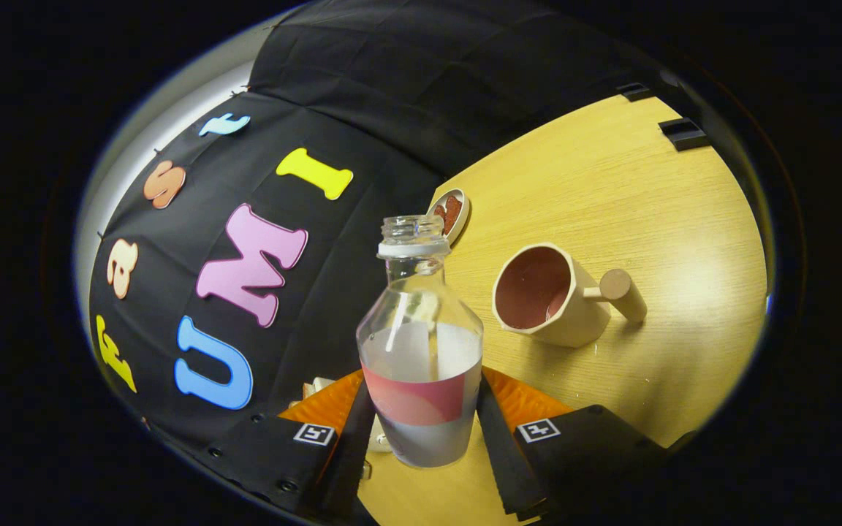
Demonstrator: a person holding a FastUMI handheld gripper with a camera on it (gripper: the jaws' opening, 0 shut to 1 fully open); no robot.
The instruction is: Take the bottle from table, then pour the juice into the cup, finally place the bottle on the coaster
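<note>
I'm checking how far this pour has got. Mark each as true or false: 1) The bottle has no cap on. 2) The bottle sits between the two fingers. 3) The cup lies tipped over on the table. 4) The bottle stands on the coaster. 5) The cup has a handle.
1) True: the bottle has an open neck.
2) True: the gripper has a finger pressed on each side of the bottle's lower body.
3) False: the cup stands upright on the table; the view is tilted.
4) False: the coaster lies beyond the bottle, with nothing on it.
5) True: a round peg handle sticks out of its side.
</note>
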